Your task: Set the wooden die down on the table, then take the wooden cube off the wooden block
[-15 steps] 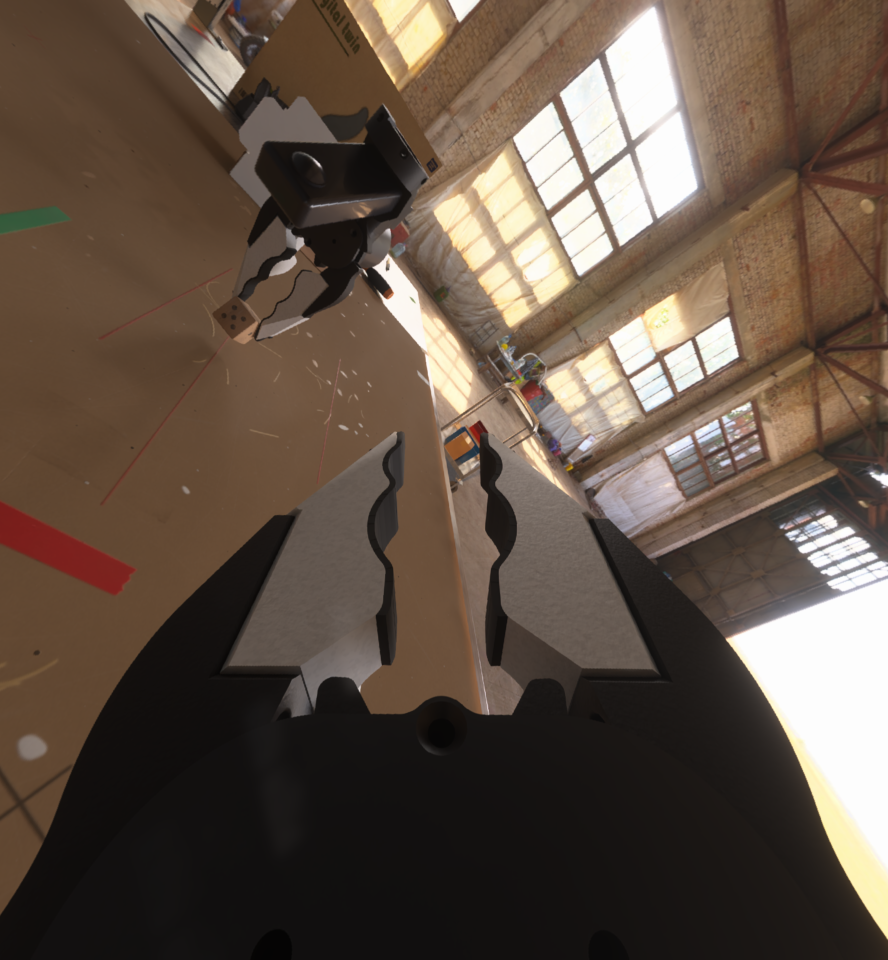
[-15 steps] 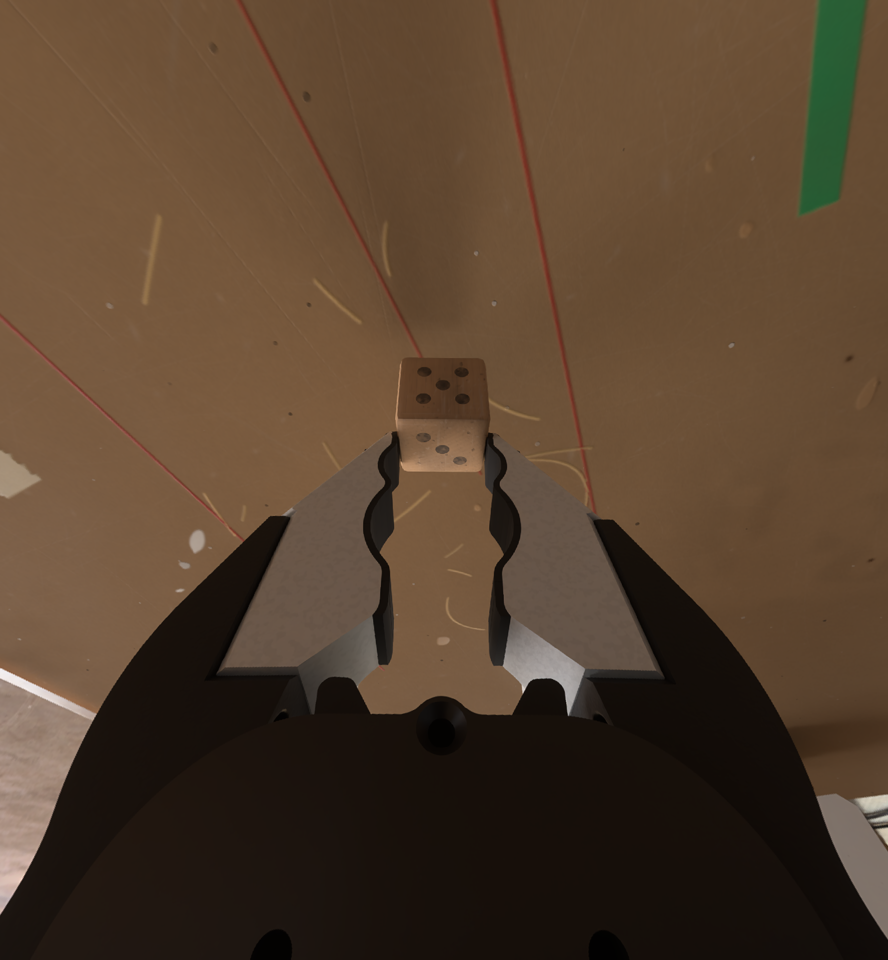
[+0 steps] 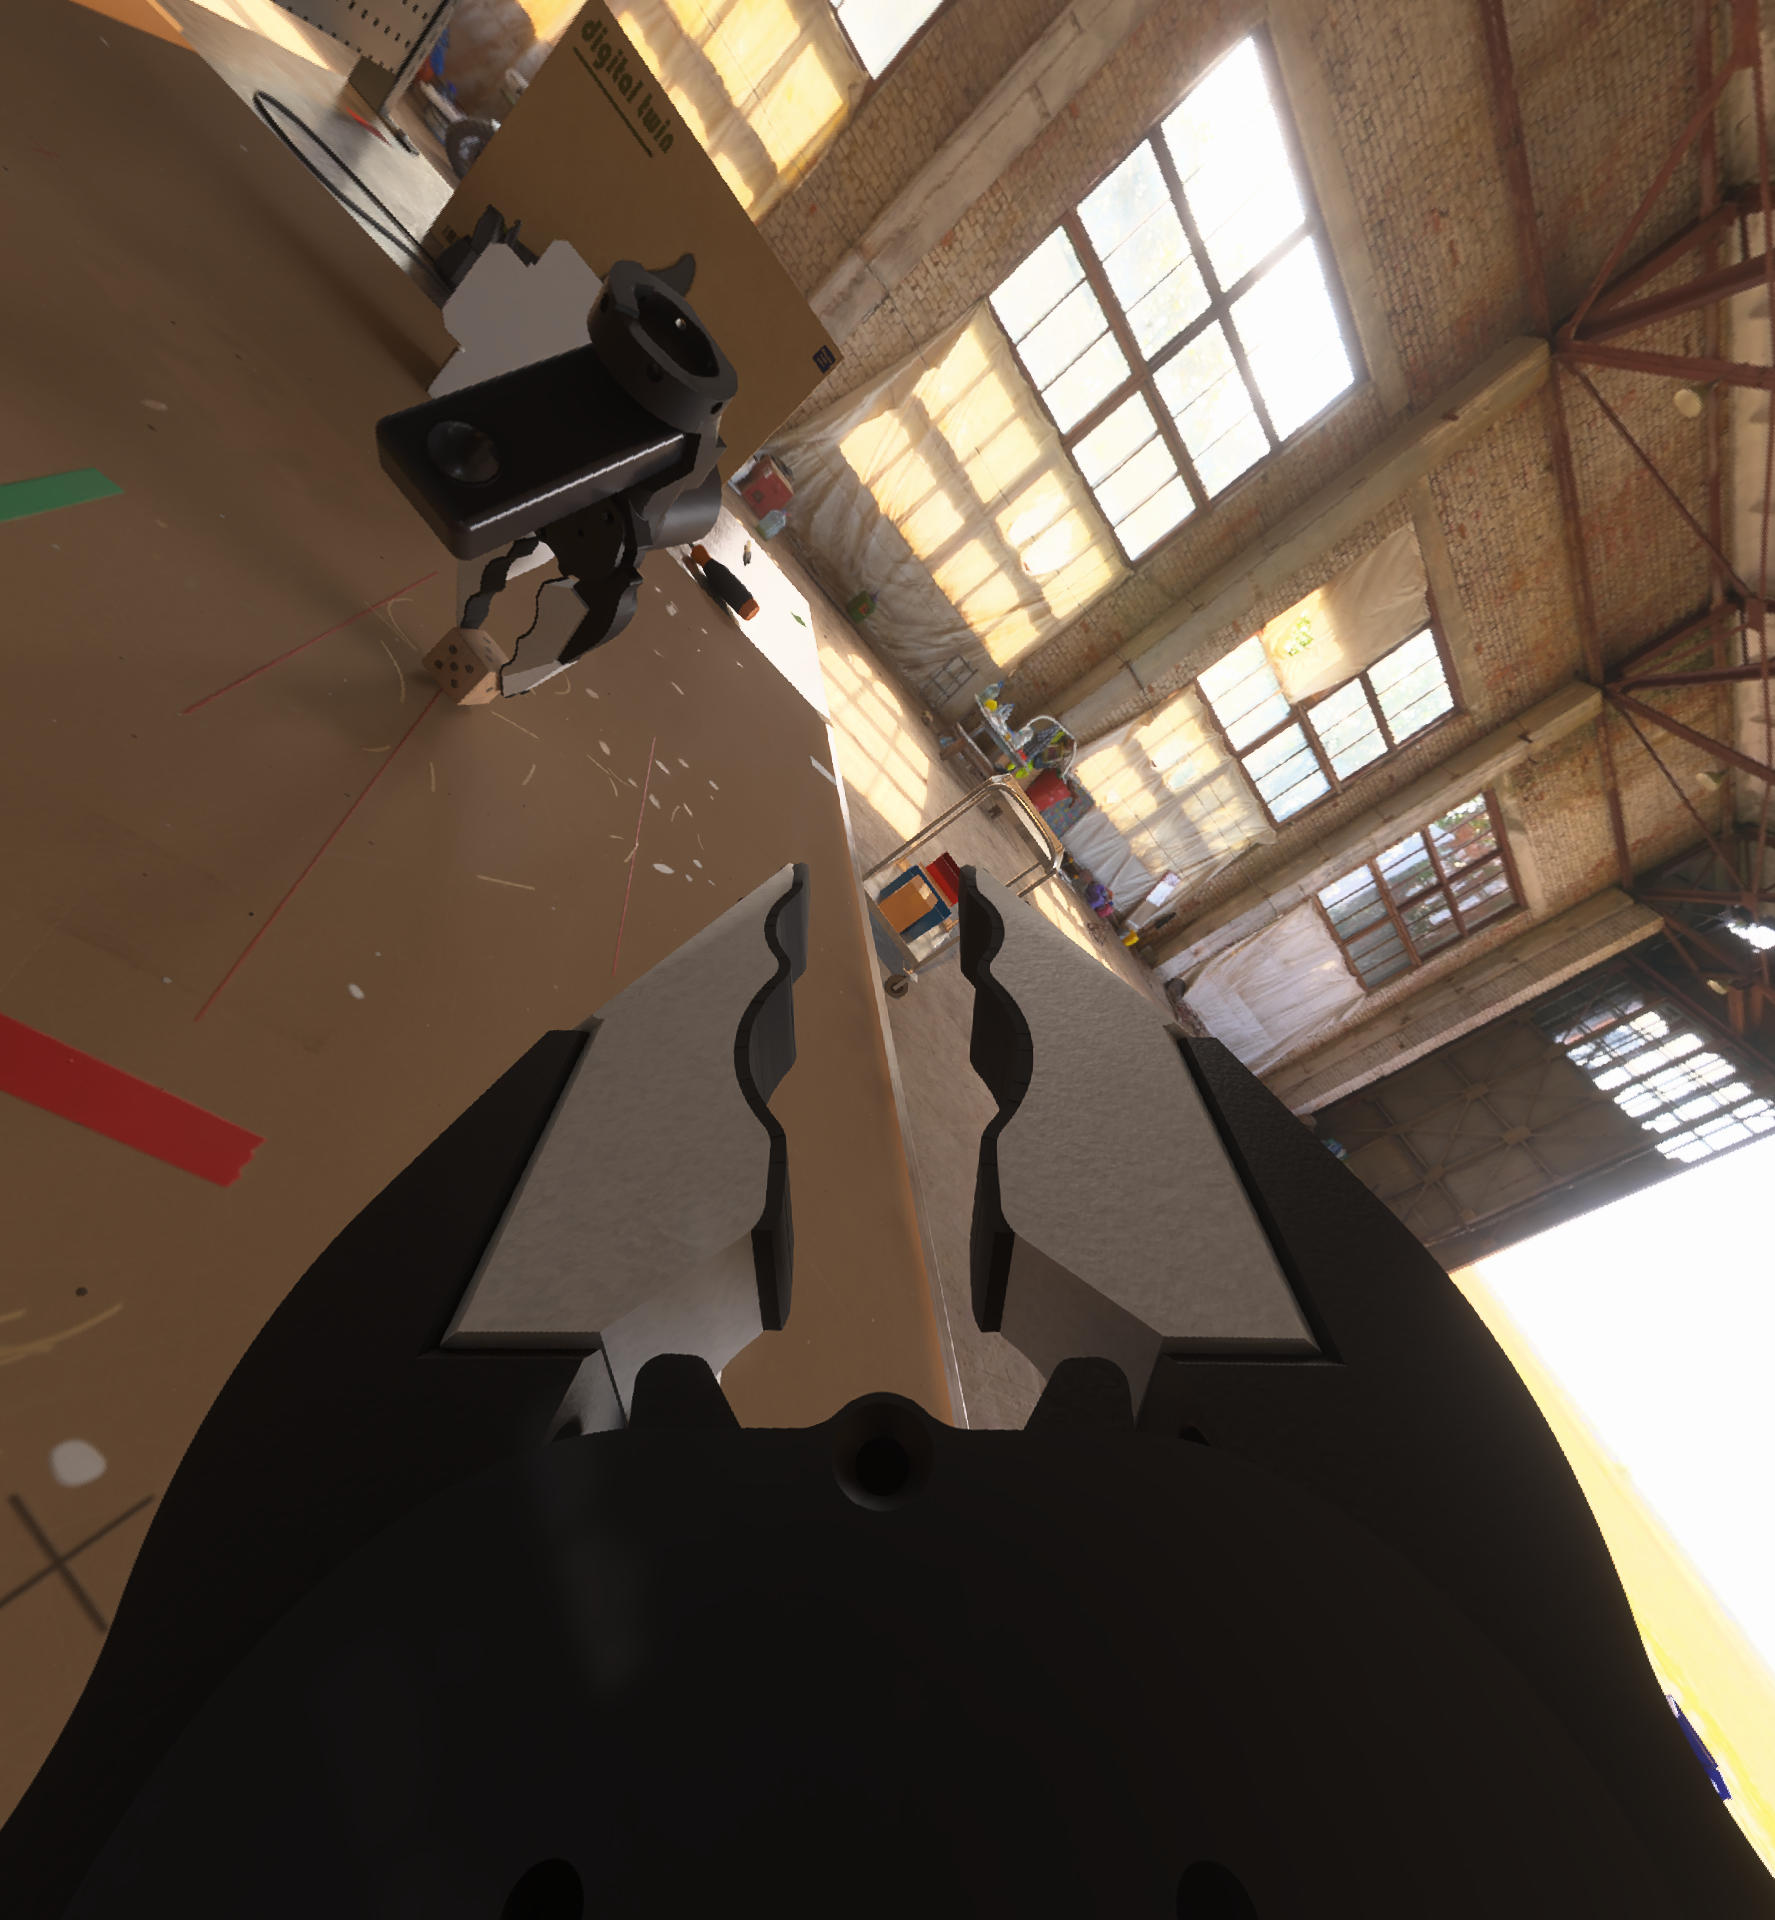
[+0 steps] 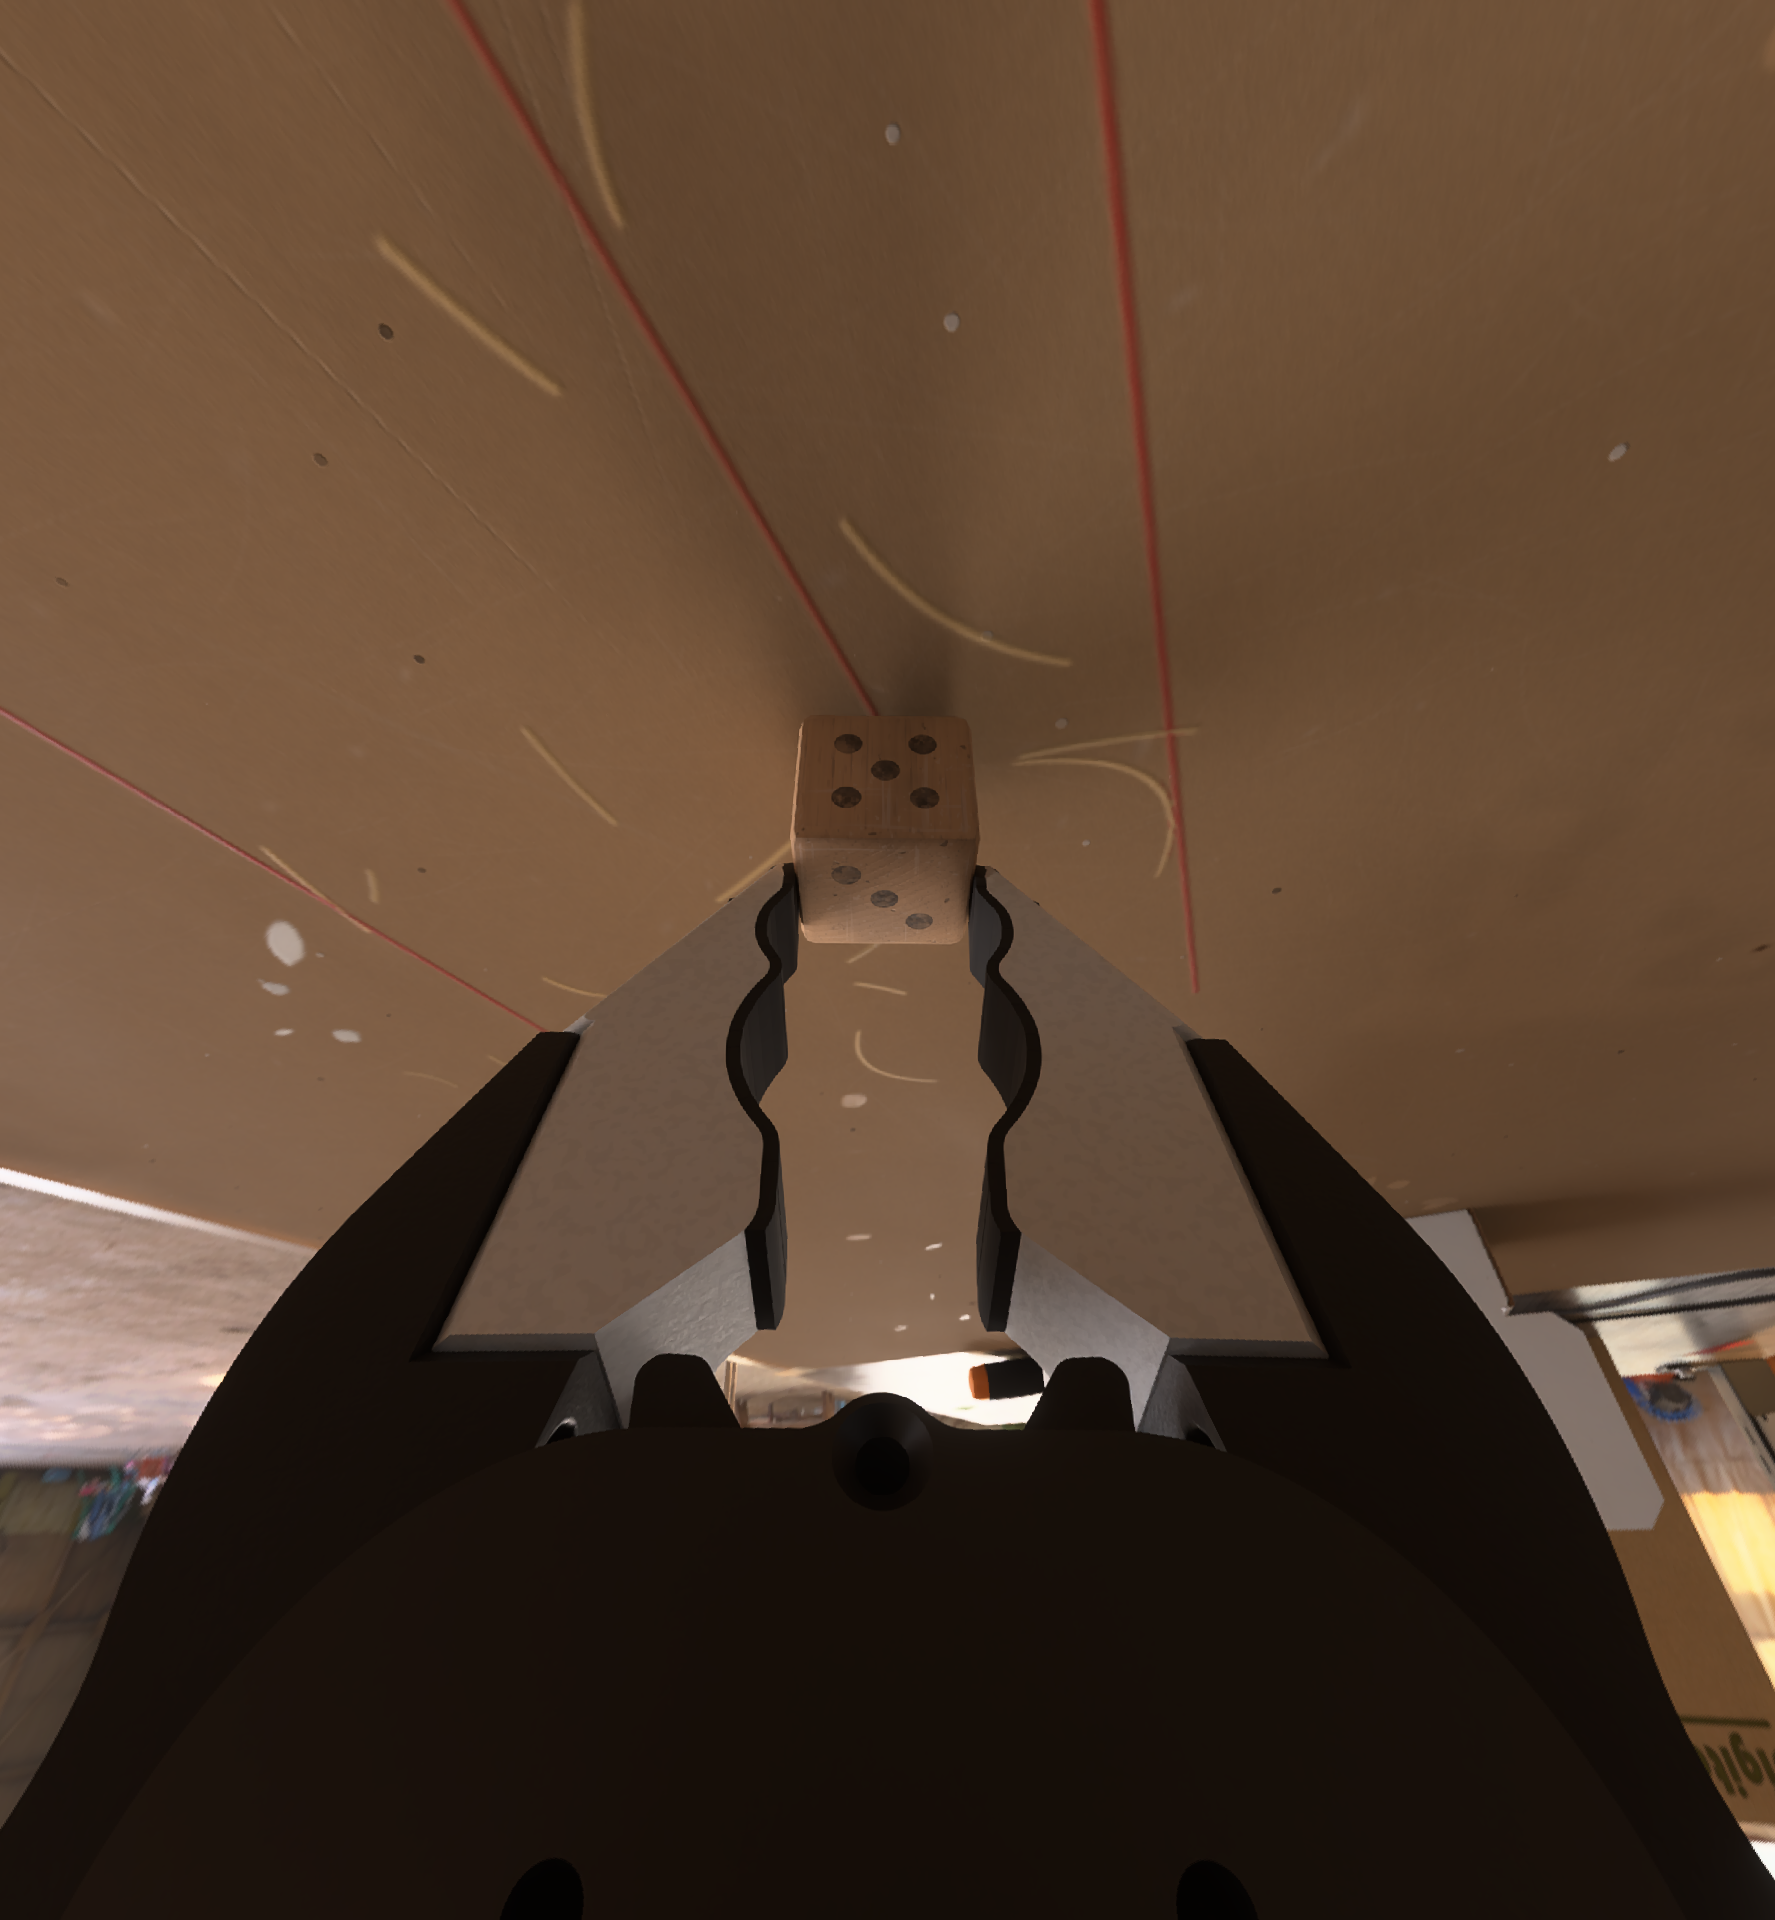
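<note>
My right gripper is shut on the wooden die, pinching it at its fingertips. The die's five-pip face and three-pip face show. It is at or just above the brown table, with a dark shadow right behind it. In the left wrist view the right gripper stands tilted over the table with the die at its tips. My left gripper is open and empty, off to the side near the table's edge. No wooden cube or wooden block is in view.
A cardboard box and a white object stand at the far end of the table. A red tape strip and a green one lie on the surface. A small orange-and-black item lies near the edge.
The right gripper has tilted and moved closer to the table with the die still in its tips. The left gripper has not visibly moved.
</note>
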